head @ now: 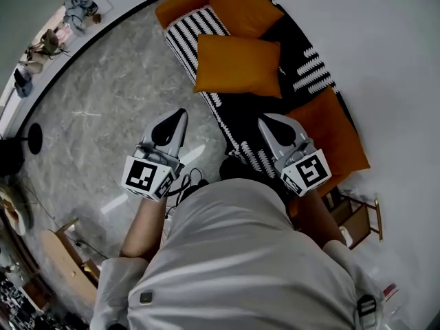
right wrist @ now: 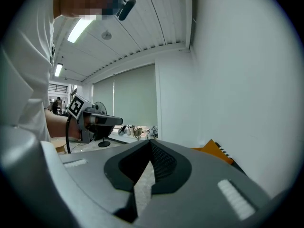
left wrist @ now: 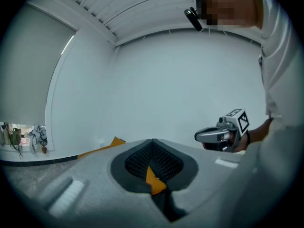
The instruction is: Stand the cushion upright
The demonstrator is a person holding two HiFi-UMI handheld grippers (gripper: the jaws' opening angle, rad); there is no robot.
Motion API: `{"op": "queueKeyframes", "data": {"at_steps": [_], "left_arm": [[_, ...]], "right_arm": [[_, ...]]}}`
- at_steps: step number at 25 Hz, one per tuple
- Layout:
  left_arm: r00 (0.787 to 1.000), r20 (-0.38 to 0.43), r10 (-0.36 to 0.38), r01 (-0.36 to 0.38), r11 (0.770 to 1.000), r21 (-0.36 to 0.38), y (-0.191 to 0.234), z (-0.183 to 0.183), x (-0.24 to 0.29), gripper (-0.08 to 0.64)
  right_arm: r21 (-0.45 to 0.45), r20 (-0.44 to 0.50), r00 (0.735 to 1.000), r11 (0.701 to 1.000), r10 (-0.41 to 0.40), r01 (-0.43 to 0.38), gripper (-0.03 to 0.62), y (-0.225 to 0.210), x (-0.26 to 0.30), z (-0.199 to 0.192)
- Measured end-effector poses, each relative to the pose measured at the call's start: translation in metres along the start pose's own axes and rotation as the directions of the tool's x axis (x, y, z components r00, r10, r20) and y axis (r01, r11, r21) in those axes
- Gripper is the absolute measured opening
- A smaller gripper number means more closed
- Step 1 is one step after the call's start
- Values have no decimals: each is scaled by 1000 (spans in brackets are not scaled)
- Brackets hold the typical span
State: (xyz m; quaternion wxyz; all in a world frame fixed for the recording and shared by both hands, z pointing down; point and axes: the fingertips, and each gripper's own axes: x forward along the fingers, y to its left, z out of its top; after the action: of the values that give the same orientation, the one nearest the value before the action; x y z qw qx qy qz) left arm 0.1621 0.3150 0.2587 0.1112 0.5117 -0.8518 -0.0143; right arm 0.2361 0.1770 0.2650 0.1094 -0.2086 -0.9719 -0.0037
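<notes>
Person (head: 240,260): white shirt fills the bottom of the head view; both forearms reach forward, each hand holding a gripper.
Left gripper (head: 181,114): held over the grey floor, just beside the sofa's front edge. Jaws are pressed together with nothing between them. The orange sliver seen past them in the left gripper view is probably a cushion farther off.
Right gripper (head: 263,120): held level with the other gripper, over the sofa's near half. Jaws are clenched and empty; its own view shows them meeting along one seam.
Side table (head: 359,216): small wooden piece at the person's right, by the sofa's near end.
Floor (head: 103,102): grey veined stone, left of the sofa.
Sofa (head: 306,53): covered in black-and-white patterned fabric and set along the white wall.
Near cushion (head: 337,133): orange, at the sofa's near end, partly behind the right gripper.
Flat cushion (head: 238,66): orange, lying face-up on the middle of the seat. It lies beyond both grippers' tips and apart from them, touched by neither.
Far cushion (head: 244,7): orange, at the sofa's far end, its lower corner just beside the Flat cushion.
</notes>
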Motion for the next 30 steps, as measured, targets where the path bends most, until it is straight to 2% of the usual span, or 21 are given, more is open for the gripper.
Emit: {"op": "queueKeyframes", "data": {"at_steps": [4,9,17,22,30], "left_arm": [[1000,-6,-2,2,1000,7,-3,7,59,3],[1000,-8,-20,20,999,25,-9,19,114,3],[998,-8,-64,64,996,59,-1,36,172,3],[996,-21,-90,90,995,39,23,40,213,3],[984,-89,-151,153,988,15,96,35,300,5]], "right_arm": [[-6,3,1000,1000,13,-13,11,-56,2,4],[-3,22,1000,1000,-7,7,11,-110,-4,13],[23,34,999,999,-41,41,11,-162,3,14],[23,31,997,997,-71,70,11,-196,26,22],[63,-11,992,990,-127,128,11,-276,109,15]]}}
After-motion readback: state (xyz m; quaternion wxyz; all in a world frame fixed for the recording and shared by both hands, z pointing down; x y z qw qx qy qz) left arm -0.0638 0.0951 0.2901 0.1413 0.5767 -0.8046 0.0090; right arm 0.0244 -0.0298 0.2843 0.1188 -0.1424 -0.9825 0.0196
